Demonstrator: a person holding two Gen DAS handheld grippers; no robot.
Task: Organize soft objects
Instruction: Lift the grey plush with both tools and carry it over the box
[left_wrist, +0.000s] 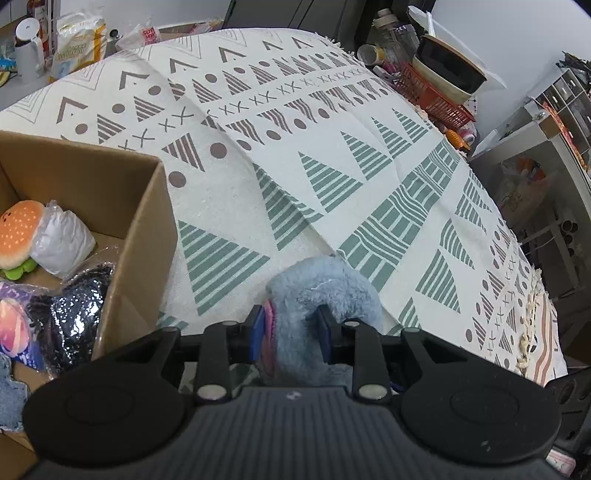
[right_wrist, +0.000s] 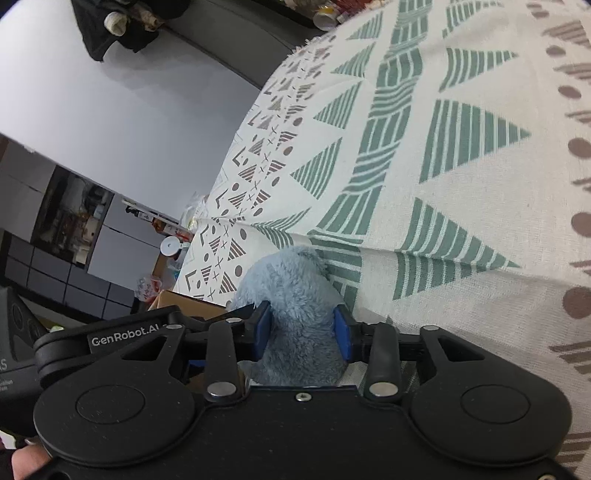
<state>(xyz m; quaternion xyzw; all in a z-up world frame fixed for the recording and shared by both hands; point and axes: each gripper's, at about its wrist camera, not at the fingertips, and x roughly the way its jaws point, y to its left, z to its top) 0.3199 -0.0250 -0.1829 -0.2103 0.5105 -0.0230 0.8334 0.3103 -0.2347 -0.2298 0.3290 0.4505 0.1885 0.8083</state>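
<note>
Left gripper (left_wrist: 291, 332): blue pads clamped on a fluffy blue plush toy (left_wrist: 325, 295). A pink patch of the toy shows against the left pad. The plush bulges up and forward past the fingertips, curling toward the right, above the patterned tablecloth (left_wrist: 332, 147).

Right gripper (right_wrist: 303, 328): also closed on the same blue plush toy (right_wrist: 295, 295), pads pressing into the fur on both sides. The toy's rounded end sticks out ahead of the fingers. Both tools grip it at once.

Left-wrist view, to the left of the tool and just beside it: an open cardboard box (left_wrist: 140, 206) standing on the cloth. Inside it: a hamburger plush (left_wrist: 20, 232) against the far-left side, a white bundle in clear plastic (left_wrist: 62, 240) touching the burger, a dark sequinned item (left_wrist: 77, 314) nearer the tool, a pink-and-purple soft item (left_wrist: 14, 332) at the left edge. Denim-coloured fabric (left_wrist: 11, 398) sits at the lower left edge; cannot tell whether it is in the box.

Ahead and to the right of the left tool, at the far table edge: a red basket (left_wrist: 436, 99) with clutter.

Right-wrist view: the box corner (right_wrist: 184, 302) shows just left of the fingers.
</note>
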